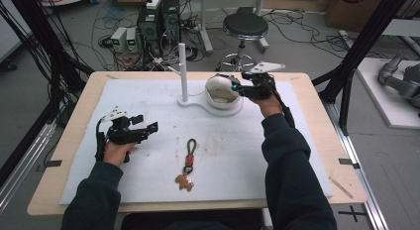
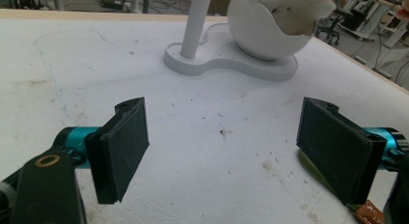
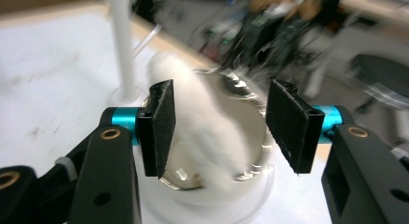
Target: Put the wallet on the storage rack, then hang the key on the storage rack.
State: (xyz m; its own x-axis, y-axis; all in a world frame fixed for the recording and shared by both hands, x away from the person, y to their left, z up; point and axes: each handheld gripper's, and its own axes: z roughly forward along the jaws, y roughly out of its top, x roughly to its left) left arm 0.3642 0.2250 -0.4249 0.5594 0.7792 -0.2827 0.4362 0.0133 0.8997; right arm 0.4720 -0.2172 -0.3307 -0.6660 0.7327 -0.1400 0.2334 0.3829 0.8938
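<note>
Two hand-held grippers at work over a white-covered tabletop, one waiting, one reaching for the egg-shaped holder.

From the left, we see the left hand-held gripper hovering low above the mat, jaws spread wide and empty, seemingly parked clear of the work. Near the middle lies one keychain, a dark loop with a brown charm, flat and untouched, well apart from both tools. Behind it stands one white stand carrying one upright post and one cracked-egg cup with something white and fluffy inside; we cannot tell what. At the right, the right hand-held gripper sits at that cup, jaws open on either side of the fluff, apparently placed to pinch it.
</note>
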